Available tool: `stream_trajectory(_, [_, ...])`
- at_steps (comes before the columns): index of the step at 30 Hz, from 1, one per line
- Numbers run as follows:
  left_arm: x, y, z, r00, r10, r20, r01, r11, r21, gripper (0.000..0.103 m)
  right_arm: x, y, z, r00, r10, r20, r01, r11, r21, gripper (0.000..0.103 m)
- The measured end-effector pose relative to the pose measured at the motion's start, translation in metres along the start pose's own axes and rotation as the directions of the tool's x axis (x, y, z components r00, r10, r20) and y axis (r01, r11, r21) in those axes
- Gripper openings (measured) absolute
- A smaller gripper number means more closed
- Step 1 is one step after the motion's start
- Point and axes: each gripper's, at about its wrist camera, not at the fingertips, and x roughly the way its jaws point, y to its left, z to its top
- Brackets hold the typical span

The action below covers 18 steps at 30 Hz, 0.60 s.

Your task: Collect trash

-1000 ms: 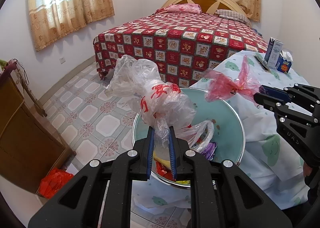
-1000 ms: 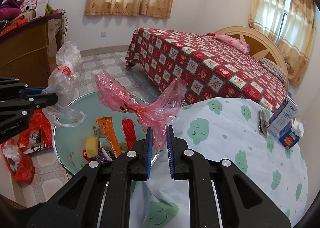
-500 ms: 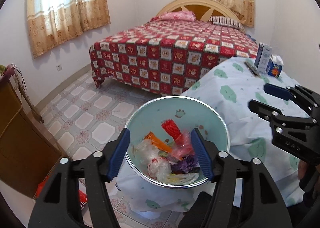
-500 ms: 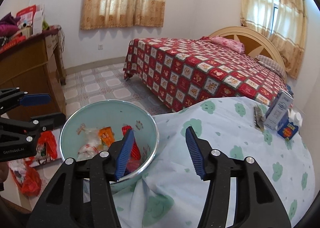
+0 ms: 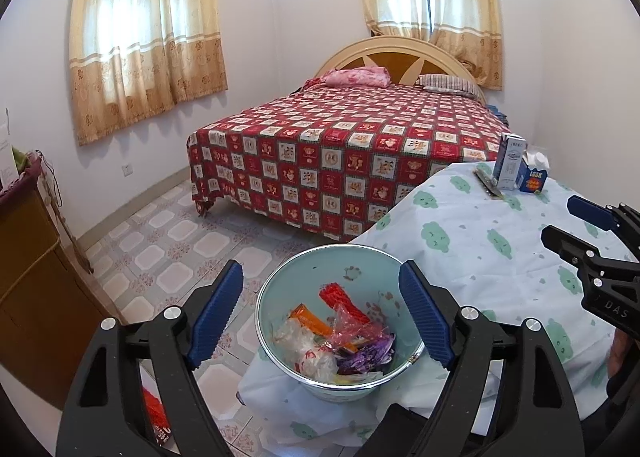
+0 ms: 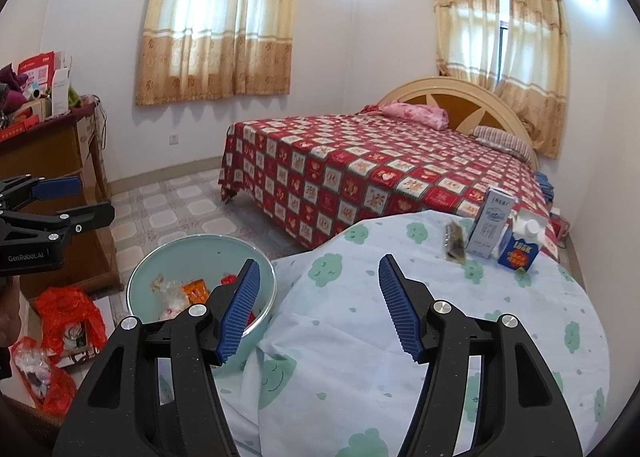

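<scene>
A pale green bin [image 5: 280, 289] stands by the cloth-covered table [image 5: 480, 257]. In it lie a clear plastic bag with red print [image 5: 312, 357], a pink-red cellophane [image 5: 348, 325] and several coloured wrappers. My left gripper [image 5: 320, 297] hangs above the bin, its jaws opening with nothing between them. My right gripper [image 6: 319, 269] is over the table's edge, right of the bin [image 6: 180, 253], its jaws opening too and holding nothing. A dark wrapper [image 6: 454, 241] lies on the table at the far side.
A milk carton [image 6: 492, 223] and a small blue and yellow box [image 6: 518, 253] stand beside the dark wrapper. Red bags [image 6: 68, 317] lie on the floor by a wooden cabinet [image 6: 48, 161]. A bed with a red checked cover [image 6: 360, 177] fills the room behind.
Both grippers let go and opened: the clear bag and the red cellophane dropped into the bin. Both grippers rose and drew back, the right one towards the table.
</scene>
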Motion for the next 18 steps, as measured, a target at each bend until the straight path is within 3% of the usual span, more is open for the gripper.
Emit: stream_trajectory(18, [-0.0064, 0.0034, 0.0011, 1.000, 0.005, 0.018, -0.005, 1.000, -0.018, 0.090, -0.0084, -0.0016, 0.0026, 1.000, -0.011, 0.006, 0.011, 1.000, -0.003, 0.062])
